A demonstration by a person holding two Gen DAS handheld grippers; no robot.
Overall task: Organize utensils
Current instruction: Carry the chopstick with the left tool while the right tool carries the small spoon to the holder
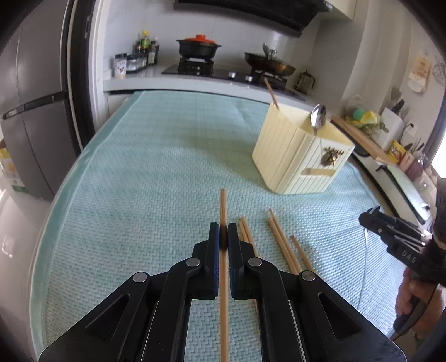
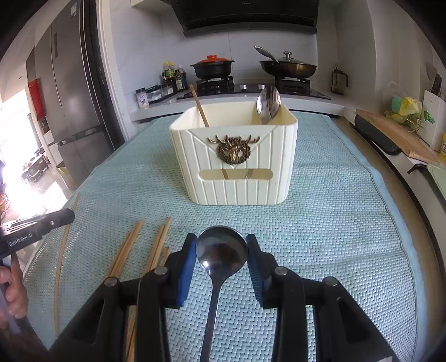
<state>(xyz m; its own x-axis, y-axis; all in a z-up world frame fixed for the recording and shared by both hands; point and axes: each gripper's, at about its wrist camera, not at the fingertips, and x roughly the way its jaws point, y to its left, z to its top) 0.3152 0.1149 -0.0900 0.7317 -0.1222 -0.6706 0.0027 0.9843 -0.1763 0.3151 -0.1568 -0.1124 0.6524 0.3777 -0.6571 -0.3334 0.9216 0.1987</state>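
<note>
A kitchen with pale walls; a grey refrigerator (image 2: 69, 111) stood at left, a dark range hood (image 2: 248, 16) hung above a gas stove (image 2: 251, 86), and bright daylight entered from the far left

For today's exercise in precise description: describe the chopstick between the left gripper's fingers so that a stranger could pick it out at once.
Start at the cream utensil holder on the green mat. Nearer the camera lie loose wooden chopsticks. The chopstick wanted lies leftmost, apart, alone between the left gripper fingers.

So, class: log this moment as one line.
left claw: shut on chopstick | right claw: open around spoon | holder: upright
</note>
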